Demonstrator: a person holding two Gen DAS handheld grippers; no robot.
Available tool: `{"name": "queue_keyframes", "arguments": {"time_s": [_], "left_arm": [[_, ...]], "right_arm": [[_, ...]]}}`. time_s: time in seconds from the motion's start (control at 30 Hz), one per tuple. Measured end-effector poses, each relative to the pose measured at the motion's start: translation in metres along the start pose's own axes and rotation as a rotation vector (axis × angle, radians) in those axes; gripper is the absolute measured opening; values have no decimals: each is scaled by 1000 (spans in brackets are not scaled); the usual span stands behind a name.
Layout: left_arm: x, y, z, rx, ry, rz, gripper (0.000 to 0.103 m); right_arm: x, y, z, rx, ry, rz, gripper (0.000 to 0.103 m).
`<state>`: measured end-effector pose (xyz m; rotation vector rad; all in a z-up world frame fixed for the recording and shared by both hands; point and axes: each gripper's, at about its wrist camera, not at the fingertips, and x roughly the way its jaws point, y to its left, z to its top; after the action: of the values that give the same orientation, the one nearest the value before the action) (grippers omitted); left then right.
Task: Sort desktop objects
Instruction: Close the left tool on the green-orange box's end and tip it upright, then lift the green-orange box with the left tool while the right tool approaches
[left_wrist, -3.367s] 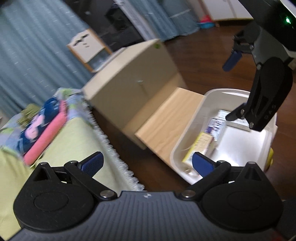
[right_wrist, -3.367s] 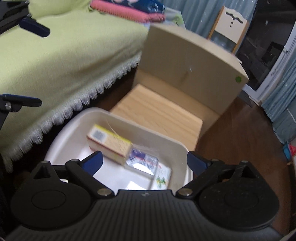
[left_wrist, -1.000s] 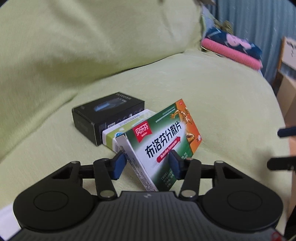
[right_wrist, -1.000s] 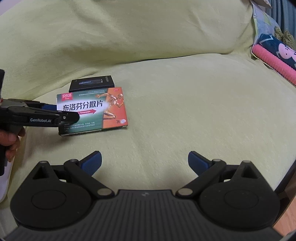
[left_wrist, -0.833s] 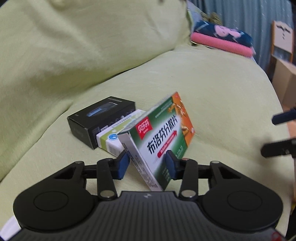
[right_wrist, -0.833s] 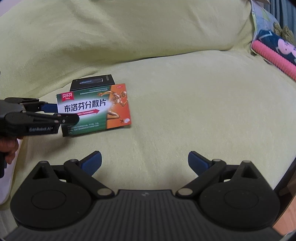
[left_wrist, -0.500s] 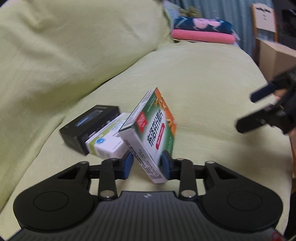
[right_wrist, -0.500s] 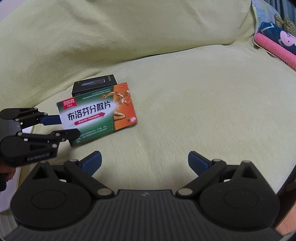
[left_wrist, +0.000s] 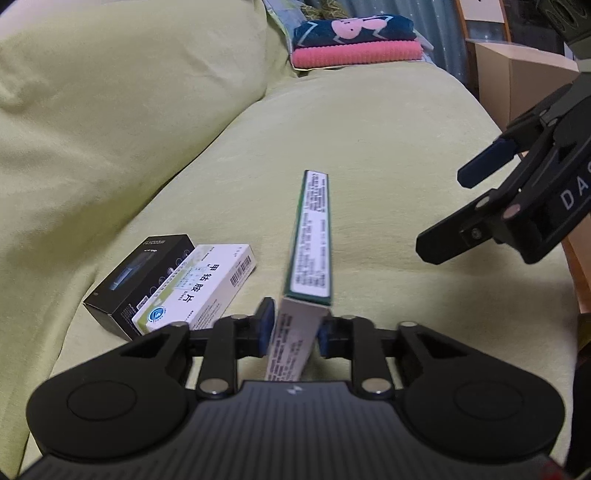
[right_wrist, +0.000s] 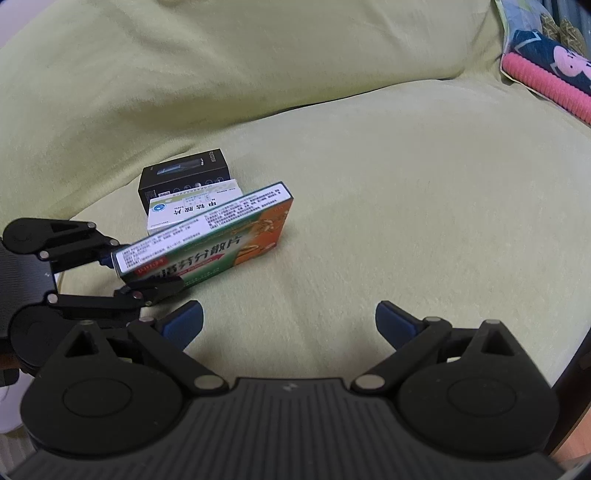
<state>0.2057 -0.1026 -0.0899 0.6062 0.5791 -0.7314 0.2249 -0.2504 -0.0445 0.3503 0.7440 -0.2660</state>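
The left gripper (left_wrist: 291, 332) has just been closing, and its 2 blue pads now pinch the near end of the green-and-orange medicine box (right_wrist: 207, 236), which stands on its narrow edge above the yellow-green sofa cover (right_wrist: 406, 206). In the left wrist view only the box's thin printed side faces up, running away from the jaws. Behind it on the cover, the white medicine box (left_wrist: 195, 288) leans against the black box (left_wrist: 140, 273), the 2 touching. Over on the right, the right gripper (right_wrist: 289, 325) hangs above bare cover with its jaws spread wide and nothing between them. A folded pink and navy towel stack (left_wrist: 354, 40) sits at the far end of the sofa.
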Motion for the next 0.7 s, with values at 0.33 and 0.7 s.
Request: {"name": "queue_keyframes", "arguments": {"time_s": [0.33, 0.7], "left_arm": [[-25, -4, -10, -94, -7, -87, 21], [-47, -30, -25, -57, 21, -71, 21]], "right_arm": [[-14, -8, -2, 63, -12, 12, 99], [-34, -5, 1, 201, -6, 147, 94]]}}
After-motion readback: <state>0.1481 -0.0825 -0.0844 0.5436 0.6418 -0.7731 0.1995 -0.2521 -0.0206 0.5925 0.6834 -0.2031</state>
